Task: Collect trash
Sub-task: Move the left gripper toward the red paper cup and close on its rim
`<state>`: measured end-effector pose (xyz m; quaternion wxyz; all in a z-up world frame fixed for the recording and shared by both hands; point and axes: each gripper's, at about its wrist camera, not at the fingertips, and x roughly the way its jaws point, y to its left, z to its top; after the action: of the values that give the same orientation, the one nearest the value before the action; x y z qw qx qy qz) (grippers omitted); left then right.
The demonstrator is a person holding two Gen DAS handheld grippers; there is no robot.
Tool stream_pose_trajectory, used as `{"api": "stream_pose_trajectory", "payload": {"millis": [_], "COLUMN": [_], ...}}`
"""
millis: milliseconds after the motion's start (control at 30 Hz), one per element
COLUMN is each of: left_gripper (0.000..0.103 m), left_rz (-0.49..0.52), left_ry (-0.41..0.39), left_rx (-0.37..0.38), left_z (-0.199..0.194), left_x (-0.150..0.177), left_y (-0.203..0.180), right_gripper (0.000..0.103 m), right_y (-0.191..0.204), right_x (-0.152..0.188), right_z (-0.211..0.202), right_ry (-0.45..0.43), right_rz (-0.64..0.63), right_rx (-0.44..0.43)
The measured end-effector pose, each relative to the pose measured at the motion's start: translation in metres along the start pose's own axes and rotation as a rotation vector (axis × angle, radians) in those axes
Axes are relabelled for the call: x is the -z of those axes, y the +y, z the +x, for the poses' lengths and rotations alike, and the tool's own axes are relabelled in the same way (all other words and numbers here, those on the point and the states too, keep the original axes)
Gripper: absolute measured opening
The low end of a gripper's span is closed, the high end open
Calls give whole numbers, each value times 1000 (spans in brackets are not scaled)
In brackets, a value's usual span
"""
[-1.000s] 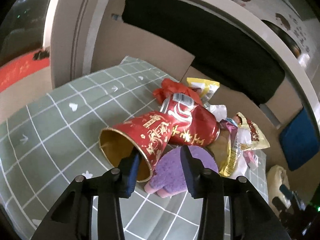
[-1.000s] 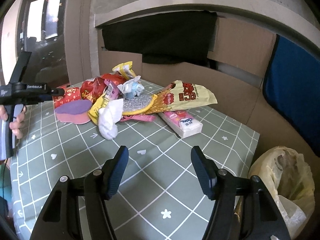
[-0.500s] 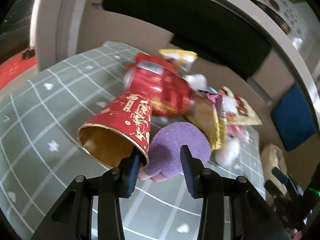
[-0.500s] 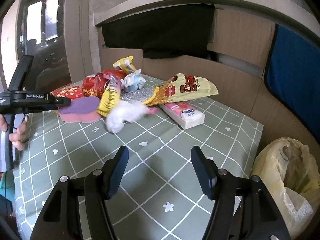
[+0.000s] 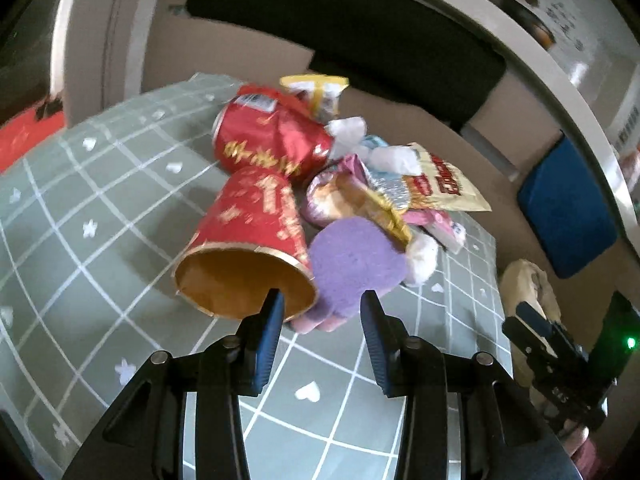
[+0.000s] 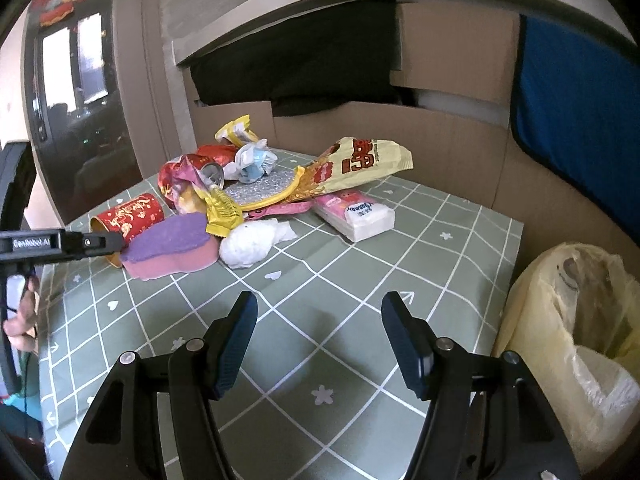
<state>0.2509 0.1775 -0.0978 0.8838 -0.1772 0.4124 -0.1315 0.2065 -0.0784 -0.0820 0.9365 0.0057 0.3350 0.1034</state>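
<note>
Where the left wrist view looks down over the green checked worktop (image 5: 92, 216), the left gripper (image 5: 322, 312) has its fingers (image 5: 270, 330) moderately spread with nothing pressed between them; the left finger's tip sits at the gold rim of a red paper cup (image 5: 252, 240) lying on its side, and the purple sponge (image 5: 352, 268) lies just ahead of the gap, touching the cup. Behind these the trash heap holds a crushed red can (image 5: 264, 140), a yellow wrapper (image 5: 316, 92), crumpled white tissue (image 5: 348, 130) and a cream snack bag (image 5: 444, 188). In the right wrist view the right gripper (image 6: 320, 330) hovers over bare worktop with its fingers (image 6: 238, 336) wide apart and empty, well short of the heap. There the sponge lies beside a white paper wad (image 6: 252, 242), with a pink tissue pack (image 6: 354, 216) near the snack bag. A yellow trash bag (image 6: 576, 320) stands open off the worktop's right edge, and the left gripper reaches in from the left edge to the cup.
</note>
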Motion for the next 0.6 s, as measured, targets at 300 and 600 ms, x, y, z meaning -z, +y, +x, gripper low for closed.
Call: {"api": "stream_pose_trajectory", "payload": {"millis": [300, 600], "left_gripper": [41, 41], "left_rz": [-112, -121], "left_ry": [-27, -39], "left_rx": [-65, -56], "left_z": [9, 11], "left_x": [-4, -8], "left_y": [17, 19], "right_gripper": [62, 61], "right_y": [12, 31], "right_x": [2, -24], "right_z": [-7, 6], "right_ry": [-30, -6], "right_rz": [-47, -103], "right_rx": [5, -95]}}
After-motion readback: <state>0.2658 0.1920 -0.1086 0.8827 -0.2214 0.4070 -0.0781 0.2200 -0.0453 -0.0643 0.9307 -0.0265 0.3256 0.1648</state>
